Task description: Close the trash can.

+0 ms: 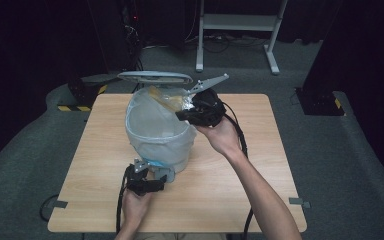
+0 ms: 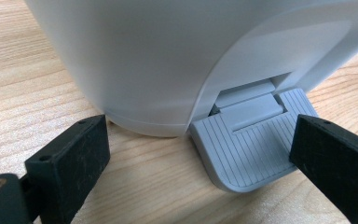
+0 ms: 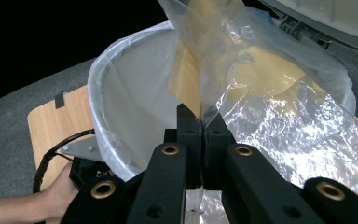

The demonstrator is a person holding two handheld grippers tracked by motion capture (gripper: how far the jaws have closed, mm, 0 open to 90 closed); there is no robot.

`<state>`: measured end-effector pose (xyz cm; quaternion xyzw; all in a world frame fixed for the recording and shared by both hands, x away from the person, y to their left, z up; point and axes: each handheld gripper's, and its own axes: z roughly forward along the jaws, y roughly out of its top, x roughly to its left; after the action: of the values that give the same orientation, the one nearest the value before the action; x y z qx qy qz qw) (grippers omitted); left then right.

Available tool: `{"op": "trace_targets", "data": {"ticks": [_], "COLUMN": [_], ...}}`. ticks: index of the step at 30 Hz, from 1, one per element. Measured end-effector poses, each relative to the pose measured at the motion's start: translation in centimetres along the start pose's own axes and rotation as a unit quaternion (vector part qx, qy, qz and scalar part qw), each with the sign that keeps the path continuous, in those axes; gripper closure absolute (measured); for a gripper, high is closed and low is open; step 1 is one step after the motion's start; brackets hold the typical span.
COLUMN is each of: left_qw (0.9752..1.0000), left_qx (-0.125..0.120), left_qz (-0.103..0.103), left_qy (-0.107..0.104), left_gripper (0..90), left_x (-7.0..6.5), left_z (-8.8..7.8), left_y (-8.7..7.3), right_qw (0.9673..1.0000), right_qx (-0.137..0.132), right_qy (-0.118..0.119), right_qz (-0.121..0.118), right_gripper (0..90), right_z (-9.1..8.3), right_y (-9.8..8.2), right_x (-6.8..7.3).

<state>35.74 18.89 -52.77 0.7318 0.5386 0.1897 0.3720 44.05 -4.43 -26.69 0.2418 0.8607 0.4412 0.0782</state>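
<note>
Wooden table (image 1: pixel 240 170), lined pedal bin (image 1: pixel 155 135), clear packet (image 3: pixel 261 93) pinched above it.

The clear bag (image 3: pixel 279 107) veils a tan item too blurred to identify

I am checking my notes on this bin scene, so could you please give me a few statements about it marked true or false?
1. The bin stands on the table with its lid raised. True.
2. The right gripper has its jaws wide open. False: they are shut on a clear bag.
3. The left gripper sits at the pedal, jaws apart on either side. True.
4. The bin has no liner. False: a liner is folded over its rim.
5. The clear bag lies flat on the table. False: it is held up over the bin's opening.
</note>
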Motion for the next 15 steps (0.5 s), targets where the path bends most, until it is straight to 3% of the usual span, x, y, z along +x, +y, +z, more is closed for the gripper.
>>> {"op": "trace_targets", "data": {"ticks": [15], "left_qw": [1.0000], "left_qx": [-0.001], "left_qz": [0.002], "left_qy": [0.001], "left_gripper": [5.2], "left_x": [0.0], "left_z": [0.0], "left_y": [0.0], "right_qw": [0.9997], "right_qx": [0.019], "right_qy": [0.000], "right_qz": [0.017], "right_gripper": [88.5], "right_z": [1.9], "right_y": [0.5], "right_x": [-0.6]}}
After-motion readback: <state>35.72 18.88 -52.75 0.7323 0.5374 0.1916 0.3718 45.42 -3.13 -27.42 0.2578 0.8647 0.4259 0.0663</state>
